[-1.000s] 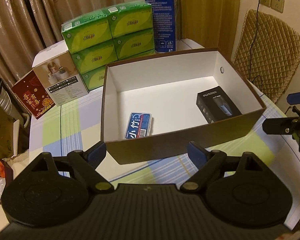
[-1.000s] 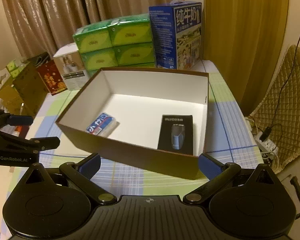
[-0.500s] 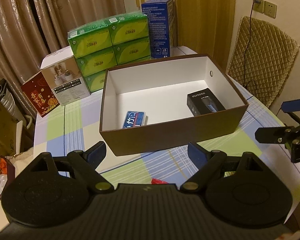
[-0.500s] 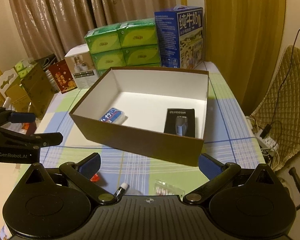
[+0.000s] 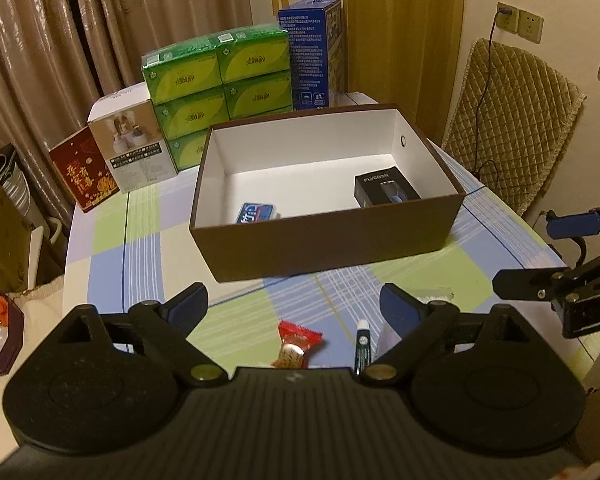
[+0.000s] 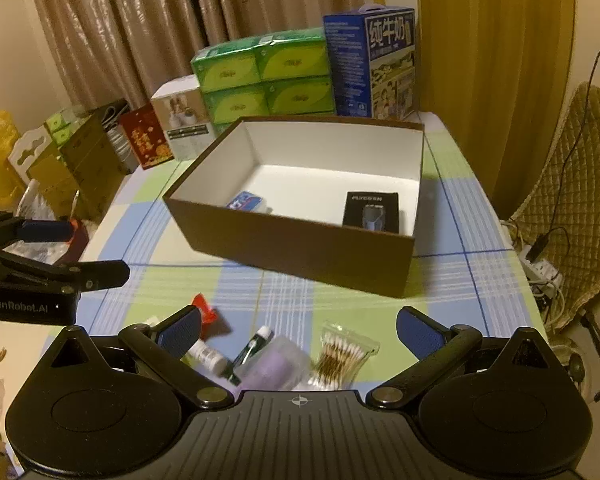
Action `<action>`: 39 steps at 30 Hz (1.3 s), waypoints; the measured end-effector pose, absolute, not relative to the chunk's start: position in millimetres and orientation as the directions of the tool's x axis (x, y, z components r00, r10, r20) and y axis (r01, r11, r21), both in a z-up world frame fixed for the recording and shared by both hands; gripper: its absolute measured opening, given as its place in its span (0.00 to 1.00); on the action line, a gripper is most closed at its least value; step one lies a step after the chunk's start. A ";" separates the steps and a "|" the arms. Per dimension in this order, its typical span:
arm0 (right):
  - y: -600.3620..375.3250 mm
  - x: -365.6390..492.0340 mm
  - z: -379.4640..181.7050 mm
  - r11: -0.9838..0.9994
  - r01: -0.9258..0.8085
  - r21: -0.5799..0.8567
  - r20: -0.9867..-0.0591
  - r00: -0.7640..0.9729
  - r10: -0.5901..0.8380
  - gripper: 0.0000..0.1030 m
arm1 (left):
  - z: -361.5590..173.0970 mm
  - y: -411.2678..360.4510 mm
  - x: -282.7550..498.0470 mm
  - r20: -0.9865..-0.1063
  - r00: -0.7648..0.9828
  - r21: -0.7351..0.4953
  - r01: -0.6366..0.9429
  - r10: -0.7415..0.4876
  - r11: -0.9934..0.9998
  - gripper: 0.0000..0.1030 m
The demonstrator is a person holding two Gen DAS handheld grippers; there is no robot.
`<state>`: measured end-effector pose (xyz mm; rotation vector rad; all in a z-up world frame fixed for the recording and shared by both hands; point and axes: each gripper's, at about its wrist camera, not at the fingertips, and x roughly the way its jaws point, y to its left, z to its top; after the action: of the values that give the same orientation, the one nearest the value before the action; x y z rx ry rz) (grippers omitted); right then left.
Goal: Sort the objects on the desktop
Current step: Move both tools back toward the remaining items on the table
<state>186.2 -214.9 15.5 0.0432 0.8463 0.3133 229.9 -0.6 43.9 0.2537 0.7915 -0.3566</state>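
Note:
A brown open box sits mid-table, holding a blue-and-white pack and a black shaver box. Loose items lie on the checked cloth nearer me: a red snack packet, a small dark tube, a white bottle, a purple pouch and a clear bag of cotton swabs. My left gripper hovers over the packet, jaws opening, nothing between them. My right gripper stands open above the small items, holding nothing.
Green tissue packs, a blue milk carton, a white product box and a red box line the table's far side. A quilted chair stands at the right. Cardboard boxes sit left of the table.
Both grippers have drawn back from the brown box toward the table's near edge, bringing the loose small items into view. The left jaws stand slightly wider.

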 end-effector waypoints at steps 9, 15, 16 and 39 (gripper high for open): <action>-210.7 161.5 6.3 0.946 -0.281 0.160 -0.744 0.596 0.302 0.98 | 39.0 6.6 204.7 -0.742 0.631 0.054 0.390 -0.224 0.919 0.88; -207.2 147.1 -2.3 0.943 -0.292 0.161 -0.756 0.578 0.308 0.98 | 29.1 11.8 187.6 -0.755 0.621 0.051 0.376 -0.211 0.925 0.88; -206.6 145.4 -3.2 0.943 -0.292 0.161 -0.757 0.576 0.308 0.98 | 27.8 13.0 185.4 -0.757 0.619 0.050 0.373 -0.209 0.926 0.88; -214.8 113.0 -48.3 0.956 -0.230 0.184 -0.813 0.511 0.280 0.98 | -19.1 41.7 143.0 -0.802 0.554 0.008 0.382 -0.222 0.924 0.88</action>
<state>113.0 -214.8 -48.3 0.0553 0.9882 0.3069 143.0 41.7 -19.1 0.1902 0.9172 -0.3595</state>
